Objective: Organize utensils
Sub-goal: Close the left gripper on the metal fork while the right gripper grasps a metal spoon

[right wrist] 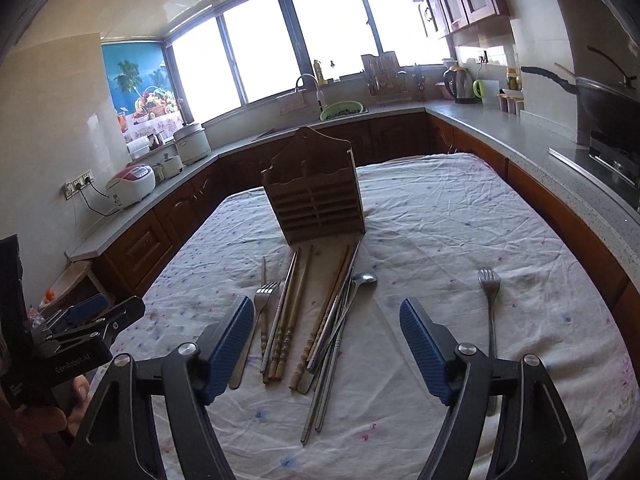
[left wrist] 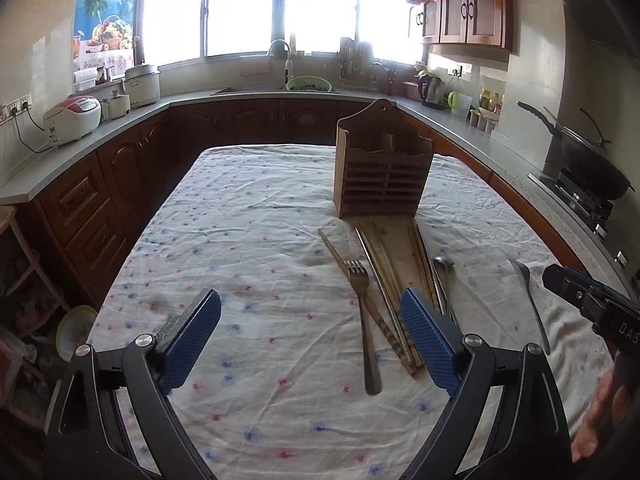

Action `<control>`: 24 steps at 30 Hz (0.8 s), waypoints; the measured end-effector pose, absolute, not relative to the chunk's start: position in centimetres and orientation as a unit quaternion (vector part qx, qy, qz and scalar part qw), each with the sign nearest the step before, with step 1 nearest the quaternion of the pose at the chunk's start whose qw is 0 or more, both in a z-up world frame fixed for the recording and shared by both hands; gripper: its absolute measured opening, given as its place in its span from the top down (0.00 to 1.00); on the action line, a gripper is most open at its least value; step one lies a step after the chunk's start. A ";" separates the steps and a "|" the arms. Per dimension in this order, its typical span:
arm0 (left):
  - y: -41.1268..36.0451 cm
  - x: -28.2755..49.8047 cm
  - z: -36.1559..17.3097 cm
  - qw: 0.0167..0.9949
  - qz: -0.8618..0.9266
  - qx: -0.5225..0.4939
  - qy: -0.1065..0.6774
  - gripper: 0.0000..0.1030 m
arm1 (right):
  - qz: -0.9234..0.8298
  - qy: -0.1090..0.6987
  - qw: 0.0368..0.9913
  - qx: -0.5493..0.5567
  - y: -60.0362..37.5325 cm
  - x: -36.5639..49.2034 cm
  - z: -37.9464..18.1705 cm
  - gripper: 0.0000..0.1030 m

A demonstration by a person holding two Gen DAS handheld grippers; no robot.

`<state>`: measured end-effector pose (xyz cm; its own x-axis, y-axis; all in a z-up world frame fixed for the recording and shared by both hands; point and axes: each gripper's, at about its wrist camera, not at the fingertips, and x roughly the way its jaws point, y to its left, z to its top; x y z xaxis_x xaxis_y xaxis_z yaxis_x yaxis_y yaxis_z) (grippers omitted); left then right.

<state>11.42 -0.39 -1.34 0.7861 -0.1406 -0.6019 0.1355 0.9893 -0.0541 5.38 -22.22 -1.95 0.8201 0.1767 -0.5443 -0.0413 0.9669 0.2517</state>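
Observation:
A wooden utensil holder (left wrist: 382, 164) (right wrist: 316, 196) stands upright on the cloth-covered table (left wrist: 248, 216). In front of it lie several chopsticks (left wrist: 384, 280) (right wrist: 288, 312), a fork (left wrist: 362, 304) (right wrist: 264, 296) and a spoon (left wrist: 442, 264) (right wrist: 362, 279). A second fork (left wrist: 530, 300) (right wrist: 490, 300) lies apart to the right. My left gripper (left wrist: 309, 296) is open above the cloth, left of the pile, with nothing between its pads. My right gripper (right wrist: 326, 305) is open above the near ends of the chopsticks, touching none of them.
Kitchen counters run around the table on three sides. A rice cooker (left wrist: 74, 118) sits on the left counter and a wok (left wrist: 592, 160) on the stove at right. The sink with a green bowl (left wrist: 309, 84) is at the back. A person's hand (left wrist: 596, 420) holds the right gripper.

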 end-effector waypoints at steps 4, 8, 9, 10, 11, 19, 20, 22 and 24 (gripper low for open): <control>-1.4 14.5 -2.5 0.932 -0.093 -0.008 0.350 0.23 | 0.061 0.334 0.931 0.134 -22.5 8.3 -3.6 0.49; -2.3 17.3 -4.3 0.917 -0.109 -0.016 0.384 0.33 | 0.064 0.367 0.916 0.148 -22.7 11.0 -5.1 0.54; -2.4 18.0 -4.8 0.913 -0.111 -0.019 0.393 0.35 | 0.062 0.372 0.914 0.150 -22.8 11.5 -5.4 0.54; -2.5 18.6 -5.2 0.909 -0.114 -0.022 0.401 0.36 | 0.060 0.378 0.911 0.152 -22.9 12.1 -5.7 0.54; -2.6 19.2 -5.6 0.905 -0.116 -0.024 0.409 0.38 | 0.061 0.383 0.909 0.155 -23.0 12.7 -6.0 0.54; -4.4 23.1 -7.6 0.880 -0.145 -0.032 0.452 0.47 | 0.068 0.432 0.879 0.191 -23.8 17.0 -8.8 0.67; -4.7 23.5 -7.9 0.877 -0.149 -0.030 0.456 0.48 | 0.067 0.438 0.875 0.197 -24.0 17.5 -9.2 0.67; -5.5 24.4 -8.5 0.871 -0.155 -0.025 0.466 0.51 | 0.068 0.448 0.867 0.205 -24.3 18.4 -10.0 0.70; -6.1 25.4 -9.3 0.864 -0.157 -0.020 0.479 0.54 | 0.070 0.458 0.861 0.208 -24.4 19.2 -10.6 0.71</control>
